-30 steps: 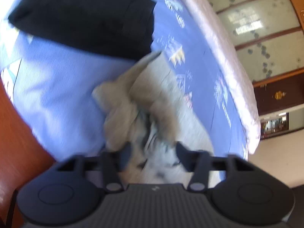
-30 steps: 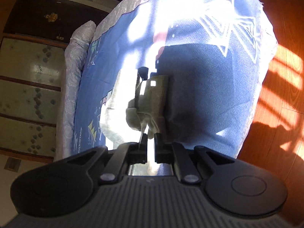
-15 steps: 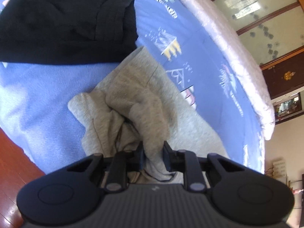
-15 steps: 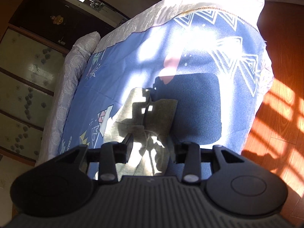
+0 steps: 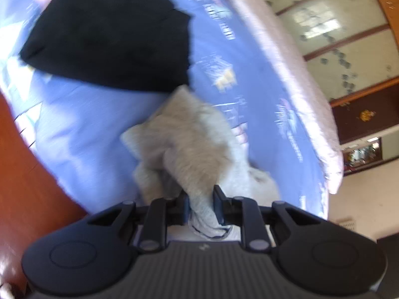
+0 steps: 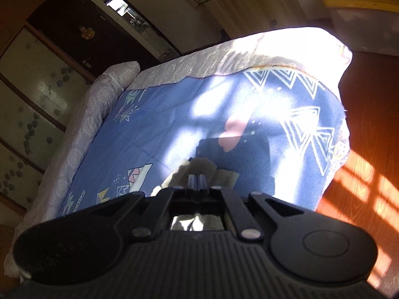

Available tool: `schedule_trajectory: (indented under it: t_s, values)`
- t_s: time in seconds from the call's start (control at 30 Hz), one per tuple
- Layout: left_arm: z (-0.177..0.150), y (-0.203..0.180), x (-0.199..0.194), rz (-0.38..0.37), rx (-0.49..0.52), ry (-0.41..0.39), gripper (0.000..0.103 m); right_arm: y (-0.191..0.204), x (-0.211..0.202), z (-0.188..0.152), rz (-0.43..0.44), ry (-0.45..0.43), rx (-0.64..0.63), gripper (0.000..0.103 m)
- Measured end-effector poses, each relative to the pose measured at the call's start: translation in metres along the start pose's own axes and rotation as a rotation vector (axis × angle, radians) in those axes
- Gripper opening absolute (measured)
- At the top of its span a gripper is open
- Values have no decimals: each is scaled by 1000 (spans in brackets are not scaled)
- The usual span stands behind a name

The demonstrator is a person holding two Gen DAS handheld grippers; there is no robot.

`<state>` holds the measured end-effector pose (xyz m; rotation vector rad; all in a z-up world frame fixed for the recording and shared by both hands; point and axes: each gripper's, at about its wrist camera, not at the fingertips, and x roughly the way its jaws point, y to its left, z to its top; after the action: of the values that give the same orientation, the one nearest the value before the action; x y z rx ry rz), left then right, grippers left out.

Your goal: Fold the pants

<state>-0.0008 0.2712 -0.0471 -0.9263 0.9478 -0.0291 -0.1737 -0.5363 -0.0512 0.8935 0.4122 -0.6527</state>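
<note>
Pants on bed, near garment

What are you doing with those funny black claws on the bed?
A person is folding a pair of grey pants on a blue bedspread, using a hand-held gripper in each hand. The left gripper is shut on a bunch of the pants. The right gripper is shut too, apparently pinching another part of the pants. The pants are crumpled, not yet folded flat. A black garment lies farther up the bed.

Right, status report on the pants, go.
Left gripper shut on grey pants, bunched on blue bedspread. Right gripper shut on pants too. Black garment lies just beyond.
</note>
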Motion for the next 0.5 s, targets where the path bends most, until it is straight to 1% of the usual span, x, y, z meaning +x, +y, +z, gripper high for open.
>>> schedule_trajectory:
  t_s: [0.03,0.07,0.1,0.13,0.17,0.23,0.33,0.4,0.43,0.5]
  values:
    - [-2,5,6,17,-2,10,22,-8,3,-1,-41,-1,-3,2]
    - [-4,10,11,50,-4,31,27,-13,7,-3,-96,13,-12,2]
    - [-5,14,16,83,-10,51,29,-17,11,-4,-138,24,-14,4]
    - [-7,17,17,98,-17,60,33,-20,10,-7,-136,29,-4,7]
    - [-8,19,15,91,-25,58,34,-19,7,-8,-100,27,6,7]
    - [-5,21,5,52,-40,35,34,-6,-1,-12,-35,17,-20,7]
    - [-2,15,-21,-20,-32,-53,34,43,-6,-23,37,20,-176,11]
    - [1,3,-35,-91,1,-101,34,69,-3,-32,80,36,-257,18]
    - [3,-4,-37,-128,25,-112,34,81,1,-36,99,47,-286,19]
    - [4,-22,-35,-184,82,-115,34,98,12,-43,108,71,-320,25]
